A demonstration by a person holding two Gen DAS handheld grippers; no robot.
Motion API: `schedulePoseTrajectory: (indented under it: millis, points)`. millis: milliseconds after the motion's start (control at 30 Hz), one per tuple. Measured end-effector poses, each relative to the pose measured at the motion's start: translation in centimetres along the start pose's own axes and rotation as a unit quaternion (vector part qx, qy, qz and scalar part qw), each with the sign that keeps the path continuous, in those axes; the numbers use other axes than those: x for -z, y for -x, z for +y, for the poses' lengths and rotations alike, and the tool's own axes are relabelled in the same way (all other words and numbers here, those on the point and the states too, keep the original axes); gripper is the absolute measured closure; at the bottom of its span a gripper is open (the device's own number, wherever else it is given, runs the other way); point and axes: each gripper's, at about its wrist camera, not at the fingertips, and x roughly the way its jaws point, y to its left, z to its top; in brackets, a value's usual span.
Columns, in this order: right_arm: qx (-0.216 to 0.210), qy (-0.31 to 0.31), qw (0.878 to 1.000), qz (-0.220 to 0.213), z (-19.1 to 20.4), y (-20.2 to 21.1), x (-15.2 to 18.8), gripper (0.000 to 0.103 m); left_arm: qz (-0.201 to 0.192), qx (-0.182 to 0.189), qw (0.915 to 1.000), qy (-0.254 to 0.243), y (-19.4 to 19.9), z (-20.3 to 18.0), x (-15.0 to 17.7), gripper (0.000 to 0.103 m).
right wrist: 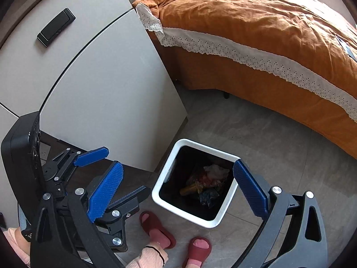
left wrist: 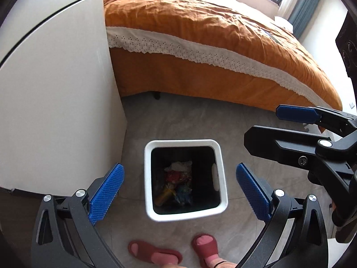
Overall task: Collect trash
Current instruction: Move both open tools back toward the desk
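A white square trash bin [left wrist: 219,167] with a black liner stands on the grey floor; it also shows in the right wrist view [right wrist: 166,167]. Crumpled trash [left wrist: 178,183], white, red, yellow and blue, lies at its bottom and shows in the right wrist view too [right wrist: 207,183]. My left gripper [left wrist: 179,192] hangs above the bin, open and empty. My right gripper [right wrist: 178,187] is also open and empty above the bin. The right gripper shows at the right edge of the left wrist view [left wrist: 263,126]; the left gripper shows at the left of the right wrist view [right wrist: 125,174].
An orange-covered bed [left wrist: 212,33] with white lace trim stands behind the bin. A white cabinet [left wrist: 55,89] stands to the bin's left, with a black remote-like device [right wrist: 55,26] on its top. The person's feet in red slippers [left wrist: 178,252] stand just before the bin.
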Motion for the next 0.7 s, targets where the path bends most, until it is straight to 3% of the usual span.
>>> schedulePoseTrajectory:
  millis: [367,700]
  points:
    - [-0.007,0.02,0.999,-0.031,2.8,5.0,-2.0,0.005,-0.037,-0.005,0.9993,0.007,5.7,-0.5,-2.3,0.004]
    - [-0.008,0.071,0.99,-0.125,7.2,15.6,-5.1,0.005,-0.102,-0.037,0.9936,0.032,16.1,-1.5,-5.4,0.004]
